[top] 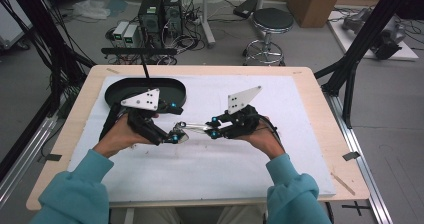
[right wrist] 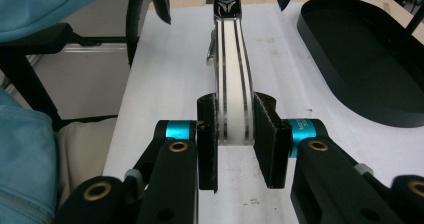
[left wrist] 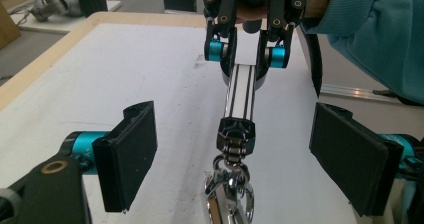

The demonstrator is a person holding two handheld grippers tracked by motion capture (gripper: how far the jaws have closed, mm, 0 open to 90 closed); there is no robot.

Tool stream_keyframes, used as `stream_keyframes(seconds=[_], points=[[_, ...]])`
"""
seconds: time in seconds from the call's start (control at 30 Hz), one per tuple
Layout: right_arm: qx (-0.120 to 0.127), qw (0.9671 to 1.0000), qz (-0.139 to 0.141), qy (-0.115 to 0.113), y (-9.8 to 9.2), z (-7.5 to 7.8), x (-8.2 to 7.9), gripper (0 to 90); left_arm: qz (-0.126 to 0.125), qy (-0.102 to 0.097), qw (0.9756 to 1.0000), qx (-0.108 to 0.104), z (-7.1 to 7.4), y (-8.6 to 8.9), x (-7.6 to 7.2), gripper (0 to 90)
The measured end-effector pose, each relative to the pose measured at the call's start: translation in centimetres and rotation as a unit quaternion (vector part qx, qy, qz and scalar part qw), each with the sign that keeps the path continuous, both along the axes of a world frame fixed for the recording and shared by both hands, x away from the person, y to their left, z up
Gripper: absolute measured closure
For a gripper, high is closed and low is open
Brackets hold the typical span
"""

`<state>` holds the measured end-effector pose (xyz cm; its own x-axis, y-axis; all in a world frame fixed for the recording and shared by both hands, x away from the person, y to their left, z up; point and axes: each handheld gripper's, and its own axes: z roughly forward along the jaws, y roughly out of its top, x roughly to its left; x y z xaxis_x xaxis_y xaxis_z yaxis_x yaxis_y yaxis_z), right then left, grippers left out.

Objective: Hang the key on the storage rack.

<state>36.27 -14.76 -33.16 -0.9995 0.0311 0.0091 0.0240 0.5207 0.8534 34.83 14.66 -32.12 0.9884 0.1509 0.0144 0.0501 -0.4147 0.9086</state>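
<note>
A short white strap with two dark stripes (top: pixel 197 126) ends in a black cap and a shiny metal clasp (top: pixel 179 132). My right gripper (top: pixel 215 126) is shut on the strap's plain end, and its pads press both edges (right wrist: pixel 235 139). The strap (right wrist: pixel 230 69) runs straight out from it, just above the white mat. My left gripper (top: pixel 176 134) faces it from the left and stands open. Its two pads (left wrist: pixel 127 154) sit wide apart on either side of the clasp (left wrist: pixel 230 184), touching nothing. In the left gripper view the right gripper (left wrist: pixel 245 64) holds the strap (left wrist: pixel 241 91) at its far end.
An oval black tray (top: pixel 115 86) lies at the back left of the white mat (top: pixel 280 154), behind my left hand; its rim (right wrist: pixel 320 54) lies right of the strap. The wooden table edge (top: pixel 320 99) borders the mat. Stool, computers and cables stand on the floor beyond.
</note>
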Motion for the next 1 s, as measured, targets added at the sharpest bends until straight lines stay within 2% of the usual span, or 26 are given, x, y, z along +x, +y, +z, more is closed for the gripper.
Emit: stream_keyframes(seconds=[0.2, 0.27, 0.3, 0.33, 0.57, 0.8, 1.0], points=[[0.001, 1.0, 0.001, -0.003, 0.1, -0.1, 0.0, 74.6, -0.01, 0.007, 0.9997, 0.02, -0.3, -0.3, 0.1, 22.6], [0.0, 1.0, 0.003, 0.0, 0.2, -0.1, 0.0, 74.6, -0.011, 0.0, 0.9996, 0.026, -0.3, -0.4, 0.1, 25.3], [-0.002, 1.0, 0.003, -0.001, 0.3, -0.1, 0.0, 74.6, -0.016, -0.001, 0.9994, 0.029, -0.3, -0.4, 0.1, 31.2], [-0.002, 1.0, 0.003, -0.001, 0.3, -0.1, 0.0, 74.6, -0.018, -0.001, 0.9994, 0.031, -0.4, -0.4, 0.1, 31.2], [-0.007, 0.9999, 0.007, -0.003, 0.6, -0.3, 0.0, 74.6, -0.015, 0.001, 0.9988, 0.047, -0.3, -0.8, 0.1, 41.5], [-0.008, 0.9999, 0.009, -0.006, 0.8, -0.3, -0.1, 74.6, -0.015, -0.005, 0.997, 0.076, -0.4, -1.3, 0.0, 50.3], [-0.012, 0.9998, 0.012, -0.006, 0.8, -0.4, -0.1, 74.5, -0.015, -0.002, 0.9966, 0.082, -0.4, -1.4, 0.0, 57.1]])
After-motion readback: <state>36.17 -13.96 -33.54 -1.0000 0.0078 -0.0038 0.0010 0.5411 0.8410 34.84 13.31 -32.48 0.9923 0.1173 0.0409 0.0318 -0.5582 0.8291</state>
